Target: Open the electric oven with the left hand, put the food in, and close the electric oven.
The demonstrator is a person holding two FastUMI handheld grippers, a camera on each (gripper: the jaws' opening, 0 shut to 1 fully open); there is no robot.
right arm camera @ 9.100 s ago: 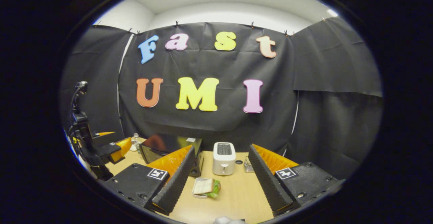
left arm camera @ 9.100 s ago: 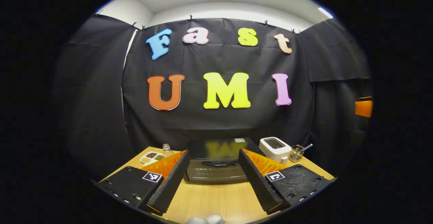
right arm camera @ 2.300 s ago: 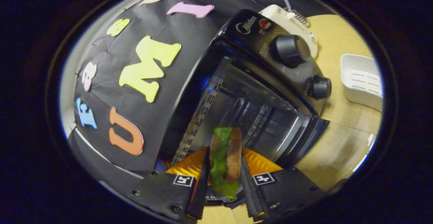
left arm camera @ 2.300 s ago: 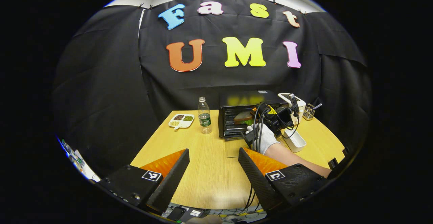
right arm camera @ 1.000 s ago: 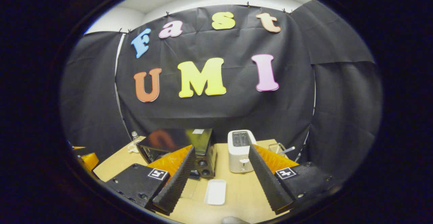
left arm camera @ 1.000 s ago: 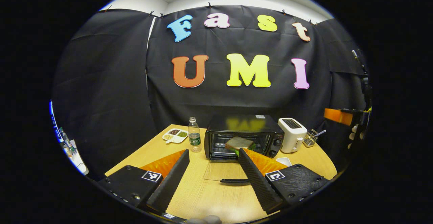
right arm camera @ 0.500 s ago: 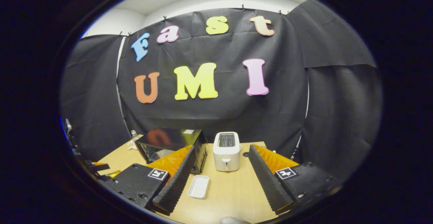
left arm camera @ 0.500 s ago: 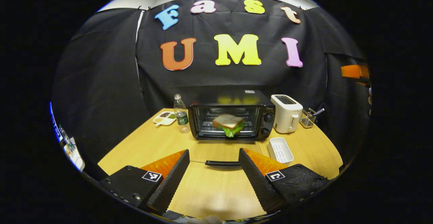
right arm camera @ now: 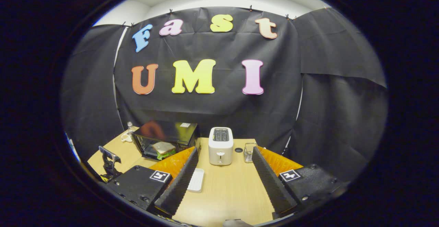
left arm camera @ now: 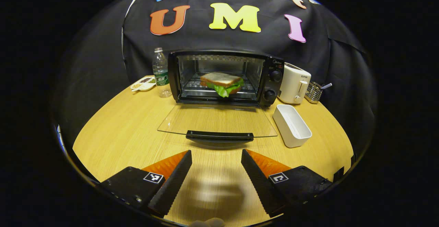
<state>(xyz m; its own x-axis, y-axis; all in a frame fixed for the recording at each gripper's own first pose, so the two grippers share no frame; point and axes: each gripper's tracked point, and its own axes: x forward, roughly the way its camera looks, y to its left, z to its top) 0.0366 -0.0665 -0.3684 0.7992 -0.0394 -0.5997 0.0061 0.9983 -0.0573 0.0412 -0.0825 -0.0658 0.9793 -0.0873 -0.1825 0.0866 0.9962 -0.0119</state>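
Facing the electric oven in the left gripper view, we see its glass door folded flat toward us on the wooden table, the dark door handle at its near edge. On the rack inside sits the sandwich, bread over loose lettuce, soft and easily crushed, so we judge it best left alone. Our left gripper hovers just short of the handle, jaws wide apart and holding nothing. We judge the door to be stiff, hinged and fragile glass; the place to take hold is the handle bar at its middle, lifting from beneath, not the pane. An emptied white tray lies beside the door, a toaster and a water bottle flank the oven.

In the right gripper view, our right gripper hangs well back, jaws open and empty, pointing at the toaster; the oven stands to its left, sandwich inside.
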